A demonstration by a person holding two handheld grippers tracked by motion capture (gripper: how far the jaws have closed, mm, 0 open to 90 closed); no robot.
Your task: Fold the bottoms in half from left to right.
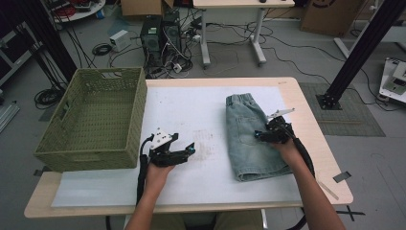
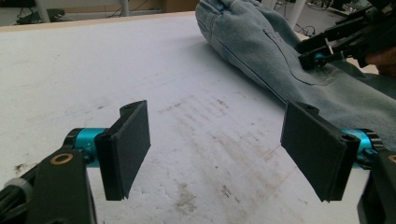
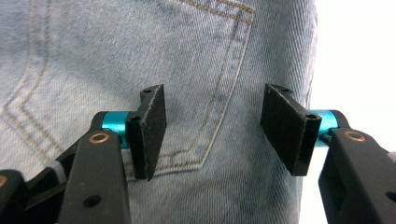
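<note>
Over the denim shorts (image 3: 187,56), right tongs (image 3: 212,123) agape, empty; left tongs (image 2: 217,149) likewise, no legible writing.

denim shorts (image 3: 196,56) cut off by every edge in right gripper view, waistband out of frame

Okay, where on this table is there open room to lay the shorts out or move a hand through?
The widest bare stretch of the white mat lies between the green basket and the denim shorts; the open left gripper sits at its near end. Another strip runs along the near edge. The basket crowds the left; the open right gripper is over the shorts on the right.
</note>
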